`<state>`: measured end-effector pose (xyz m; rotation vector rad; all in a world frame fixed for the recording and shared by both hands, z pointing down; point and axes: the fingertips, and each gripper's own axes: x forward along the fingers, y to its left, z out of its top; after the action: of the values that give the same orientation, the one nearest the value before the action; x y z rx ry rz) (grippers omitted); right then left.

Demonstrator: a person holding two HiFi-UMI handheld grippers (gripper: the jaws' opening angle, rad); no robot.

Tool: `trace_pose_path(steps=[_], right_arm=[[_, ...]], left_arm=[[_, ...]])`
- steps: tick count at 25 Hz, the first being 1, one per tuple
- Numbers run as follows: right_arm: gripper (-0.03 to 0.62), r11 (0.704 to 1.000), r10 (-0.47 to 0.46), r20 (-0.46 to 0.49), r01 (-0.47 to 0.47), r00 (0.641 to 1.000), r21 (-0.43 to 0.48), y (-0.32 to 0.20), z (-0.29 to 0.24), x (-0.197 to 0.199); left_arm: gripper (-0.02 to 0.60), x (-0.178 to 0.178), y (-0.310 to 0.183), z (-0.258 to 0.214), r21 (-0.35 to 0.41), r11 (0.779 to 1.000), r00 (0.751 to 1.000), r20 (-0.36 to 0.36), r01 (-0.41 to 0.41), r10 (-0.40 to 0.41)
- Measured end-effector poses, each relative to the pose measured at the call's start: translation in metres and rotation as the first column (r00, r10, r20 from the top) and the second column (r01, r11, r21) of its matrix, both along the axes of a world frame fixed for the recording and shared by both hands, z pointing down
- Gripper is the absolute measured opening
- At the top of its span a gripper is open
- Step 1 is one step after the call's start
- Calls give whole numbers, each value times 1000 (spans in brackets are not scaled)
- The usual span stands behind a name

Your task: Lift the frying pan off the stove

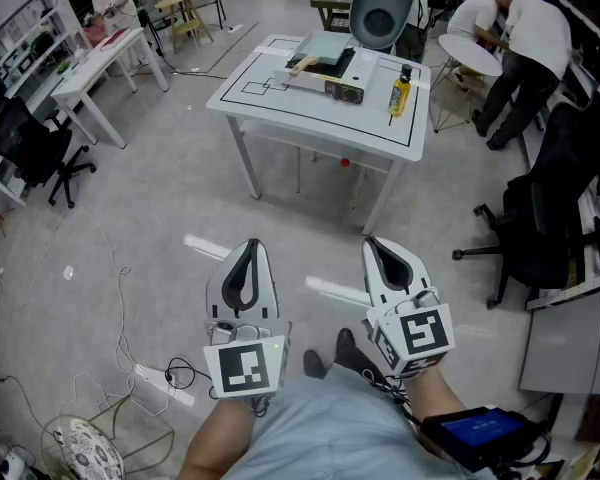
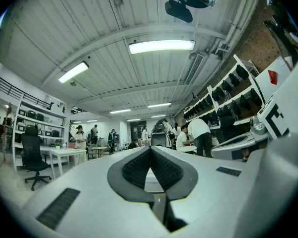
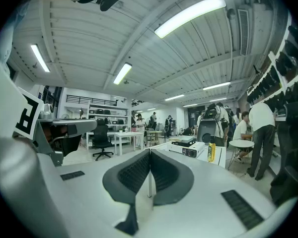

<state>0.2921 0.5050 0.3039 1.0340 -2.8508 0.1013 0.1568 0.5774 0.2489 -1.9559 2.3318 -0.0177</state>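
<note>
Far left, we see a white desk (image 1: 98, 60) and a black office chair (image 1: 40, 156), with a power strip (image 1: 162, 381) and loose cables on the floor below them. The left gripper (image 1: 251, 250) sits low in front of us over bare floor, pointing level. In the left gripper view its jaws are pressed together at the tips, with nothing between them.

Ahead, well apart from both grippers, stands a white table (image 1: 270, 103) with black lines marked on it. The stove (image 1: 320, 78) is on the far part of the table. The frying pan (image 1: 327, 46) rests on top of the stove, its wooden handle (image 1: 302, 65) sticking out to the left. A yellow bottle (image 1: 399, 93) stands upright just right of the stove.

The right gripper (image 1: 372, 244) is also low, beside the left one and tipped slightly down. Its jaws are fully closed and hold nothing; the right gripper view looks toward the table, stove and bottle. A device with a blue screen (image 1: 478, 432) sits by our right wrist.

Further right we see a small round table (image 1: 472, 54), people in white shirts (image 1: 525, 38) bending over, and another black chair (image 1: 555, 218).
</note>
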Motion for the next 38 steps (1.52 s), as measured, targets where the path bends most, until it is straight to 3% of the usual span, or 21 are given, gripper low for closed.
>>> trace_pose_path(steps=[6, 11, 21, 26, 38], right_arm=[[48, 1000, -3, -5, 3, 1000, -1, 0, 2, -8], [49, 1000, -13, 45, 14, 999, -24, 3, 0, -12], [49, 997, 15, 48, -11, 999, -75, -34, 23, -27], [49, 996, 22, 47, -18, 999, -89, -92, 35, -45], [50, 984, -4, 41, 11, 999, -177, -260, 62, -107]], left_arm=[[18, -6, -1, 0, 8, 1000, 1000, -5, -2, 2], [18, -11, 3, 2, -6, 1000, 1000, -9, 0, 0], [18, -36, -23, 35, -84, 996, 1000, -20, 8, -9], [18, -59, -73, 48, -108, 994, 1000, -23, 18, -21], [18, -117, -251, 64, -191, 981, 1000, -8, 13, -15]])
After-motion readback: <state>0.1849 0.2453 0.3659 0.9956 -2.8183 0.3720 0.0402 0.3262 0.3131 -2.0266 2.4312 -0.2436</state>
